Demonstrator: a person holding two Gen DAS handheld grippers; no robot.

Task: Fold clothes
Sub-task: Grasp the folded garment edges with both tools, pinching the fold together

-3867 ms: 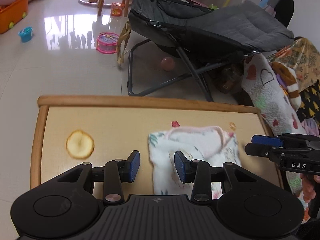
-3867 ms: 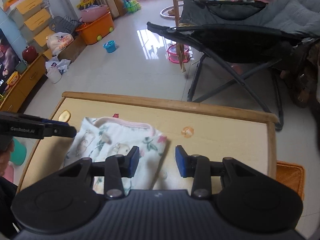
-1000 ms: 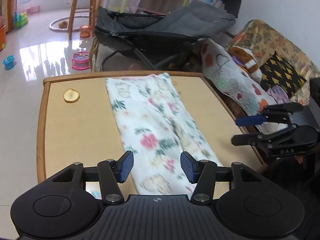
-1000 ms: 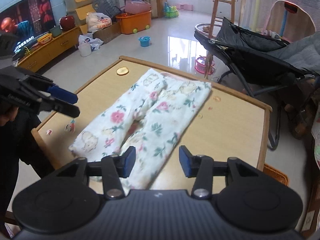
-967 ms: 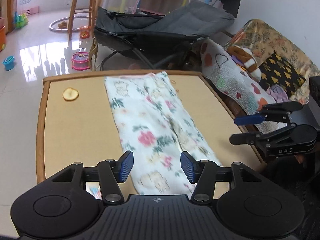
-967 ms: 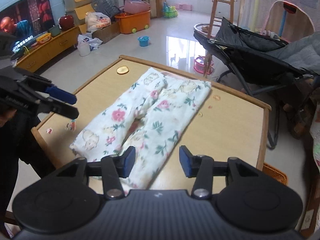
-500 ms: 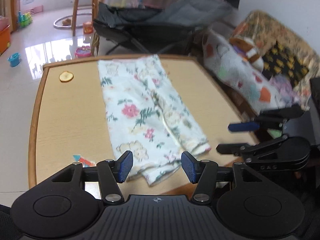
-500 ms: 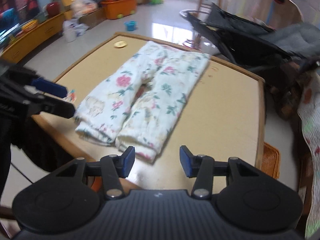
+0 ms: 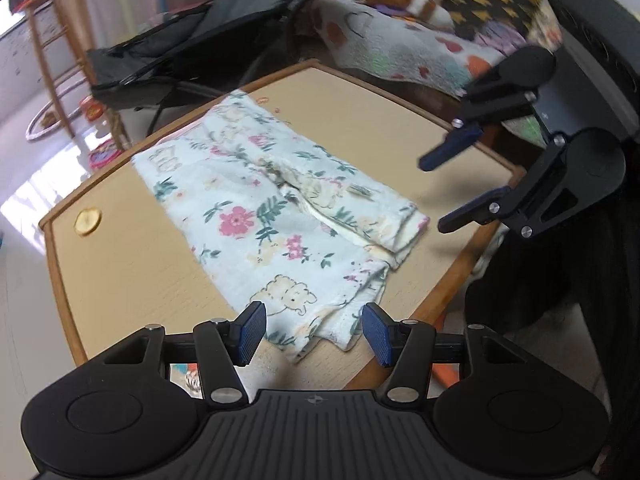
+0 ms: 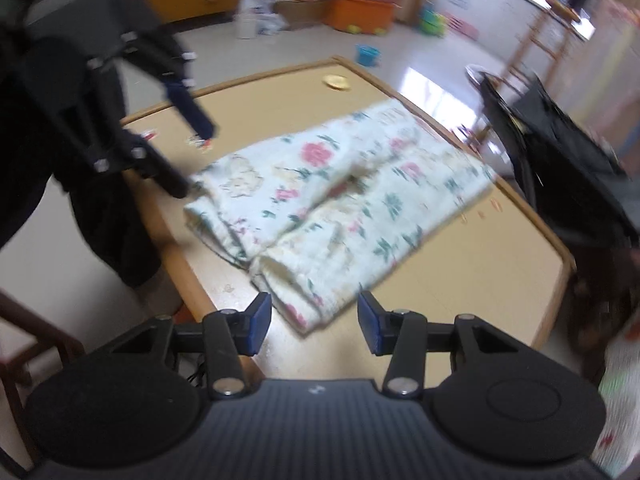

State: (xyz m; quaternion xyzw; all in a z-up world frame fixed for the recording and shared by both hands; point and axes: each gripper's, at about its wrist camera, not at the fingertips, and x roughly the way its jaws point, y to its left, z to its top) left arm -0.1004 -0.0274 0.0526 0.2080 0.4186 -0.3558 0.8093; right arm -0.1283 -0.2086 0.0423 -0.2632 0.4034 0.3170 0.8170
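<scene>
Floral pants [image 9: 276, 216] spread flat at centre frame on the table [image 9: 128, 264], your left gripper [image 9: 313, 332] at the bottom, jaws apart, framing one cuff, your right gripper [image 10: 314, 322] at the bottom of its view, jaws apart, empty, facing the other cuff.

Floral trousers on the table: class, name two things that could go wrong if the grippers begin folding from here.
1. The floral trousers have their leg cuffs close to the near table edge, so a pull that way may drag them off.
2. The left gripper and right gripper are both open and near each other, so they may collide.
</scene>
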